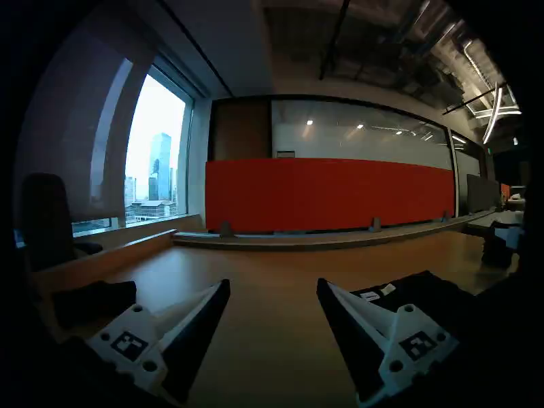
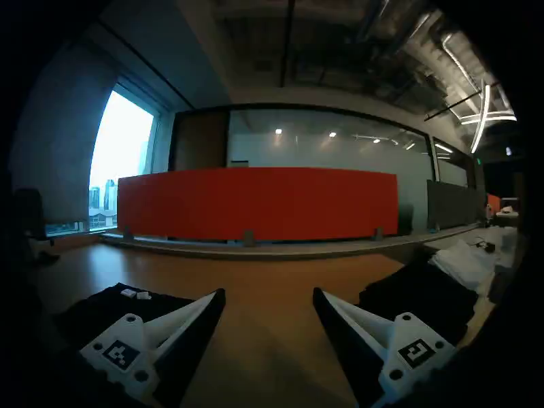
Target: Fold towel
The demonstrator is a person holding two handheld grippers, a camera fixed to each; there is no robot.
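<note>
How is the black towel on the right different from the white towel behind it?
The black towel is dark, the white towel pale. The black towel lies nearer the right gripper; the white towel sits farther back, by the edge of the table. The black towel looks rumpled; the white towel seems more neatly stacked, though that is hard to tell. Both rest on the table.

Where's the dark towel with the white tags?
Lower left in the right gripper view, the dark towel lies on the wooden table, just behind the left finger of the open tongs.
</note>
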